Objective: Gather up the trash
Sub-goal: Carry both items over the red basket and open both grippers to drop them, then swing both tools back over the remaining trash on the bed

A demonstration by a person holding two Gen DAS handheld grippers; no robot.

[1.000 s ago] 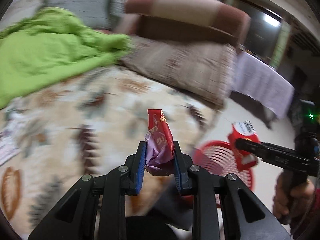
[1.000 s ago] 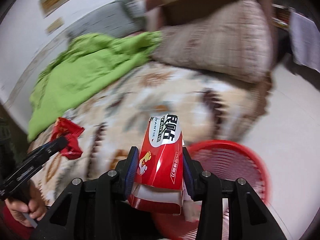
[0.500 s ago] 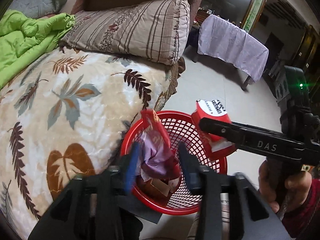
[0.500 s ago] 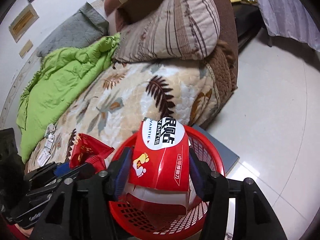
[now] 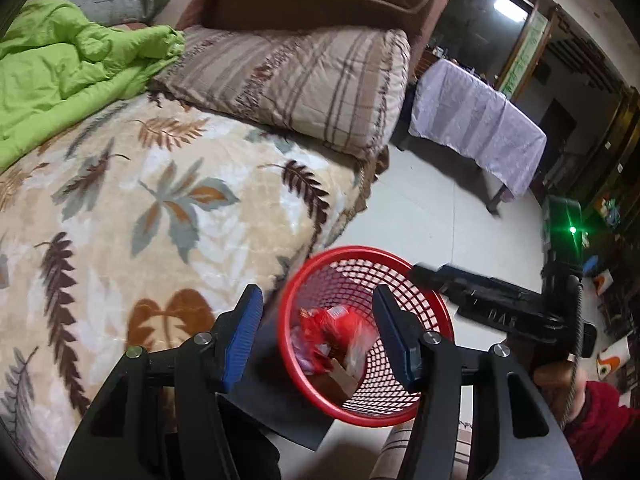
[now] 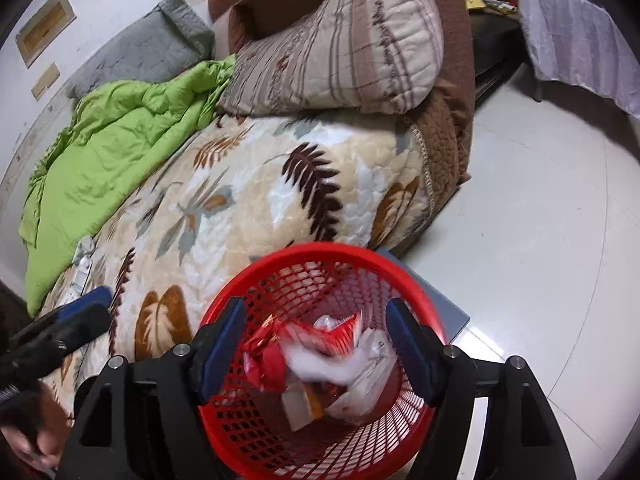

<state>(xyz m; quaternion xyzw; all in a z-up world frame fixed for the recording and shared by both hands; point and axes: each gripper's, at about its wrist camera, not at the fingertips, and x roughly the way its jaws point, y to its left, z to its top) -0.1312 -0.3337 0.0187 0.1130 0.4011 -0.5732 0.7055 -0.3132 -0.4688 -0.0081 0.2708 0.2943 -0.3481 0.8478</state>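
Red wrappers (image 6: 304, 344) and other trash are lying blurred inside the red basket (image 6: 280, 264), which is sitting on the floor (image 6: 540, 220) just beside the bed (image 6: 248, 208). We are holding our left gripper (image 5: 318, 332) and right gripper (image 6: 316, 340) over the basket, their jaws having just been opening, now standing wide with nothing gripped between them.

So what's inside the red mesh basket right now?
The red mesh basket holds a loose heap: red snack wrappers, crumpled white packaging and a brown cardboard piece. Much of it is motion-blurred, and the heap hides the basket's bottom and anything beneath.
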